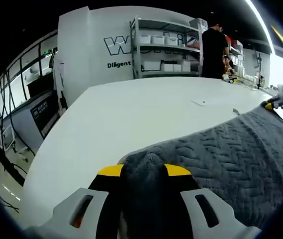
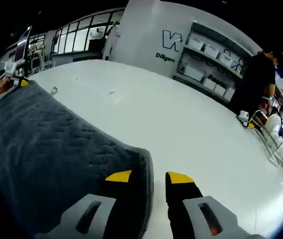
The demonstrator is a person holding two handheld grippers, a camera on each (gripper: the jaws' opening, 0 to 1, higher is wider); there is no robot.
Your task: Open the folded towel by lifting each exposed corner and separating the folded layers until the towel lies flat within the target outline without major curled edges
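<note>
- The left tool [image 1: 143, 172] is clamped on a bunched corner of the grey towel [image 1: 231, 159]. The cloth fills the gap between its two yellow tips.
- From that tool the towel runs ahead and off to the right, toward the right tool [image 1: 273, 103], which shows small at the far corner.
- The right tool [image 2: 148, 177], seen up close, has the towel's edge between its tips. The left tip lies over the cloth and the right tip sits on bare counter [image 2: 191, 129]. There is a thin gap, so I cannot tell if it is pinching or just resting.
- From that tool the towel spreads back and to the left, out to the left tool [image 2: 18, 82] at the far end.
- So the towel's long side stretches between the two tools, one at each end. I think the next move is to pull the two ends apart and lay it flat.
- I cannot see any target outline on the counter.
- Ahead of the tools the counter is bare, but for a small flat mark [image 1: 201, 102].
- A person in black [image 1: 213, 47] stands at the shelves [image 1: 163, 47] far beyond. Nothing stands in the way.
</note>
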